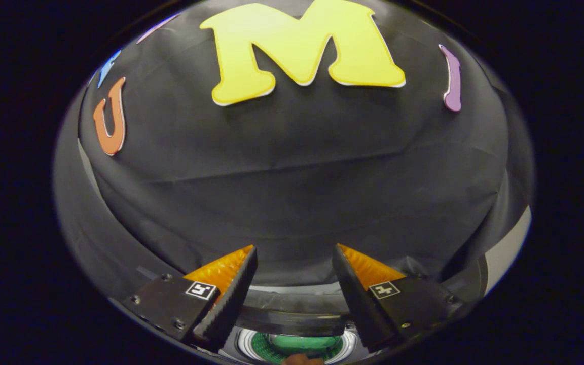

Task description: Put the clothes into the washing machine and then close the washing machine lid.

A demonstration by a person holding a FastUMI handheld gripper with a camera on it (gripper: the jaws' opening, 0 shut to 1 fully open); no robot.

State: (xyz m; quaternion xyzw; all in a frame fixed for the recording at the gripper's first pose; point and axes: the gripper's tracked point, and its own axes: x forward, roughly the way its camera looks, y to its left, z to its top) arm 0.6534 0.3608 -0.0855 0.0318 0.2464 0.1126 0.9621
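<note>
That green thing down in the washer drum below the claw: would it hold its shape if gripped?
Probably not. The green item looks rounded and bunched inside the drum, suggesting soft cloth that would sag. Probably light. Little of it shows, so I'm unsure. The claw hangs open above, holding nothing.

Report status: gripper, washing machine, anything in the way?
Gripper open, holding nothing, facing the booth wall. Washing machine low between the fingers, green item in its round opening. No obstruction seen.
</note>
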